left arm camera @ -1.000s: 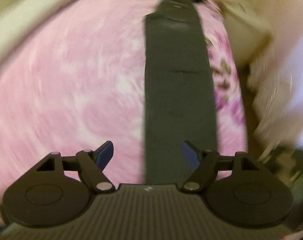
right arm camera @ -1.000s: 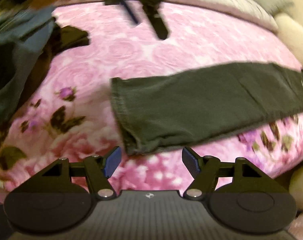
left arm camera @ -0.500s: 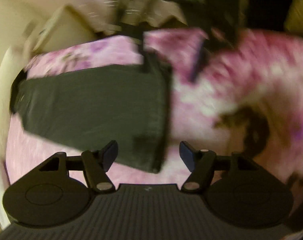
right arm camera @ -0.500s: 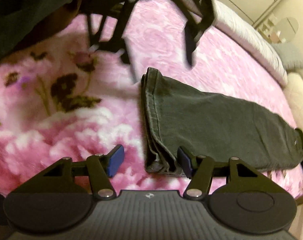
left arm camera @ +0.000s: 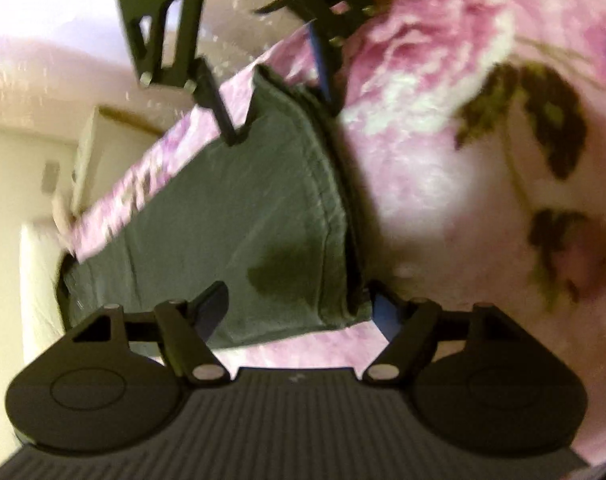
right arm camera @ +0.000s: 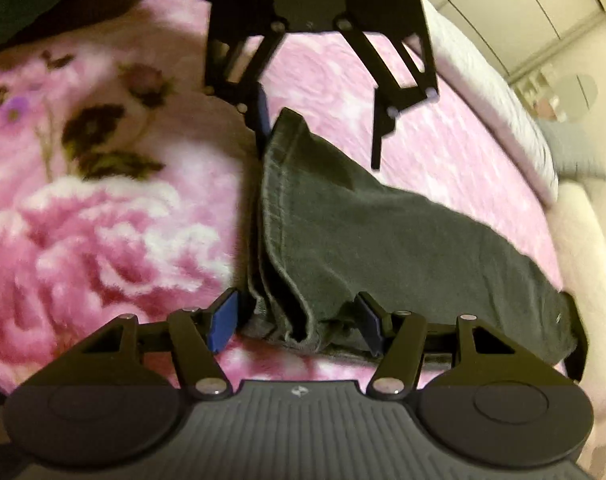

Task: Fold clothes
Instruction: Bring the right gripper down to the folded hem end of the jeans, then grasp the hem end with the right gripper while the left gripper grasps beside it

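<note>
Dark grey-green trousers (left arm camera: pixel 243 220) (right arm camera: pixel 383 232), folded lengthwise, lie flat on a pink floral blanket (left arm camera: pixel 443 200) (right arm camera: pixel 103 220). My left gripper (left arm camera: pixel 299 312) is open, its fingers straddling one corner of the hem end. My right gripper (right arm camera: pixel 295 320) is open too, and the opposite hem corner bunches between its blue pads (right arm camera: pixel 223 318). The two grippers face each other across the hem: the right gripper (left arm camera: pixel 275 108) shows at the top of the left wrist view, the left gripper (right arm camera: pixel 319 136) at the top of the right wrist view.
A white quilted cover (right arm camera: pixel 483 80) runs along the far side of the bed, with wardrobe doors (right arm camera: pixel 543 0) behind. Dark clothing (right arm camera: pixel 43 0) lies at the top left. The bed's cream edge (right arm camera: pixel 575 240) is near the trousers' waist end.
Both grippers moved in to the hem end of the trousers. The left one swung round from looking along the trouser length; each now has a hem corner between its open fingers.
</note>
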Tool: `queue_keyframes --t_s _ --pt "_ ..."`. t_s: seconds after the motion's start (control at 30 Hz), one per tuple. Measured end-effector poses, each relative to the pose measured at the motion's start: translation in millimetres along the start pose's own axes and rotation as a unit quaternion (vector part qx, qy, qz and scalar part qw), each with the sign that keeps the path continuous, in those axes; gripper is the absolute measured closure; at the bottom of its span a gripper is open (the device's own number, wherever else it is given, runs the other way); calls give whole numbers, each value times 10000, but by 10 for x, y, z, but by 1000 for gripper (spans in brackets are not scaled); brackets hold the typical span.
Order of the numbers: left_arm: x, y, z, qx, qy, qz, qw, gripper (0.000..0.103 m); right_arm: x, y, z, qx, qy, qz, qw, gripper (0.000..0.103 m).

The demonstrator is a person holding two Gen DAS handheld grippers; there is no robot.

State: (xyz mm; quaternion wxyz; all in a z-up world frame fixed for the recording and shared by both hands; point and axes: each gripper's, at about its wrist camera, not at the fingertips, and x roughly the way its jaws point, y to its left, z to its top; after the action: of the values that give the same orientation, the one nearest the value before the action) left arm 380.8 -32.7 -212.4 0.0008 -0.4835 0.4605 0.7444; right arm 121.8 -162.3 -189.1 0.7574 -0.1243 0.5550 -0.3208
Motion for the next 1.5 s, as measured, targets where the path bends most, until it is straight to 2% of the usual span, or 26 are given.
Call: queue_keyframes --t_s 0.07,0.13,0.2,0.23,0.3,0.4,0.6,0.83,1.03,1.3,1.37,1.5 --pt "-35 -50 -13 103 -78 101 9999 33 8 34 1 -92 -43 -56 9999 44" --pt "-51 -54 -33 30 -89 32 10000 48 19 59 -17 -157 -116 -92 9998 45" --pt "-67 -42 -33 -35 -44 108 9999 71 18 39 -28 -93 -147 -77 9998 51" --pt "-76 -20 -33 -109 -21 164 9998 72 6 29 -36 -45 -156 -46 9999 53" --pt "-89 61 -32 -296 10 314 9991 77 -21 -13 -42 49 -181 -5 9998 65" --pt "-101 242 -46 -696 11 520 9962 77 -86 -158 -17 303 -266 7 9992 69" --pt "-127 371 -40 -962 -60 355 9947 79 -173 -326 41 726 -280 296 9965 80" --pt "-606 285 53 -1175 -69 378 9923 82 -445 -375 96 872 -338 438 9947 81" --pt "-752 443 203 -1341 23 350 9904 84 -721 -378 175 862 -412 553 9939 82" --pt "-959 398 334 -1468 74 -92 9891 84 -908 -608 162 1011 -558 1013 9881 86" --pt "-930 482 336 -1589 99 -168 9871 84 -951 -668 157 1051 -595 1132 9862 86" --pt "-832 948 231 -2098 168 -201 9774 84 -1039 -790 146 1129 -669 1371 9818 88"
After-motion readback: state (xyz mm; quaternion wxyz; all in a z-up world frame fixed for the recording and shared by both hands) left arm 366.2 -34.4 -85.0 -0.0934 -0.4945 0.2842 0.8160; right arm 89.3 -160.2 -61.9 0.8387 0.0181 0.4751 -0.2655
